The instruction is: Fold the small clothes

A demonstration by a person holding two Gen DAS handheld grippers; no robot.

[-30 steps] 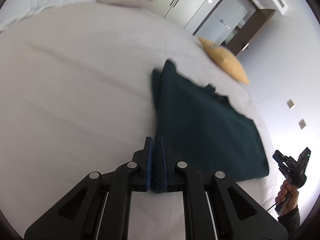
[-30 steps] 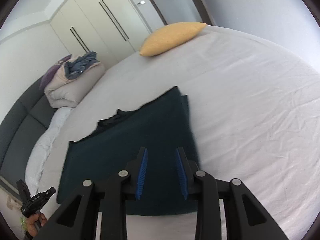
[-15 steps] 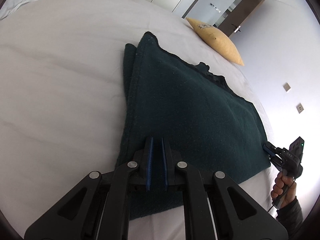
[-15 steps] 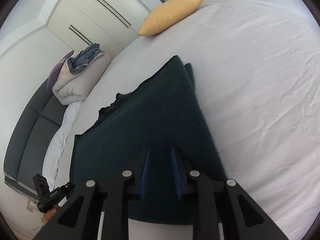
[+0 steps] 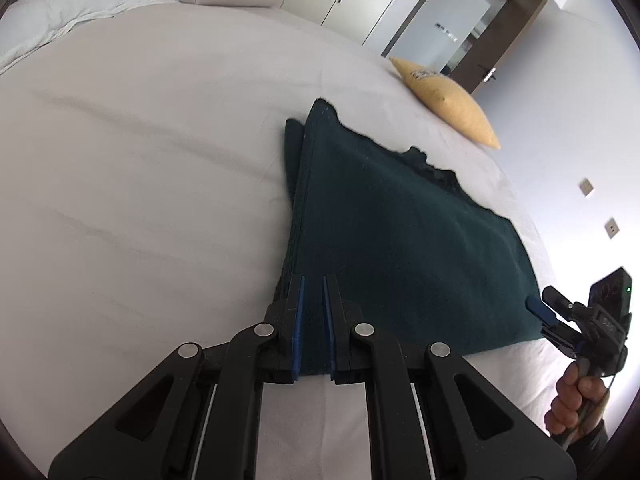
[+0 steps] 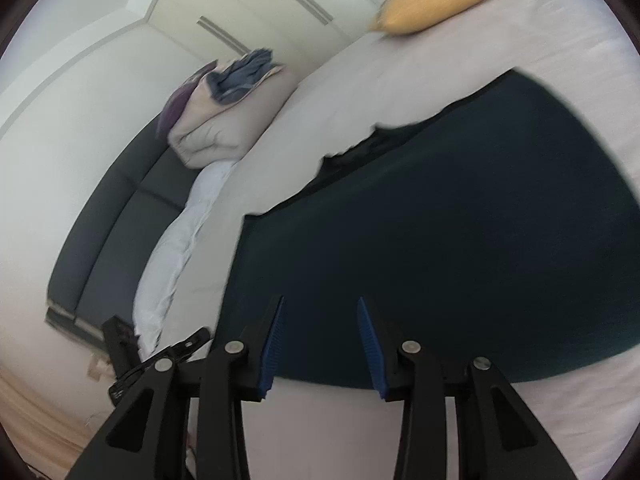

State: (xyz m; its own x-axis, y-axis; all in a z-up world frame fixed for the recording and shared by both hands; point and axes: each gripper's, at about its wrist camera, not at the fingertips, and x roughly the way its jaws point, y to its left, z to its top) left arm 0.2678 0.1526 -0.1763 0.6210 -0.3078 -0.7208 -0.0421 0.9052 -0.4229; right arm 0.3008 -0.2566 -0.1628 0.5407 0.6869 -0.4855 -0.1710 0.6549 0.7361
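Observation:
A dark green folded garment [image 5: 400,240] lies flat on the white bed sheet [image 5: 140,160]; it also shows in the right wrist view [image 6: 460,220]. My left gripper [image 5: 312,284] is at its near left corner, jaws slightly apart with the cloth's edge between them. My right gripper [image 6: 322,306] is open over the garment's near edge, holding nothing. It also shows in the left wrist view [image 5: 540,316] at the garment's right corner.
A yellow pillow [image 5: 448,100] lies at the far side of the bed. A rolled beige duvet with blue clothes [image 6: 232,120] sits by a dark headboard [image 6: 120,208]. White wardrobes and a door stand beyond.
My left gripper's jaws have parted slightly and it pulled back toward the garment's corner. My right gripper opened wider and swung left along the near edge.

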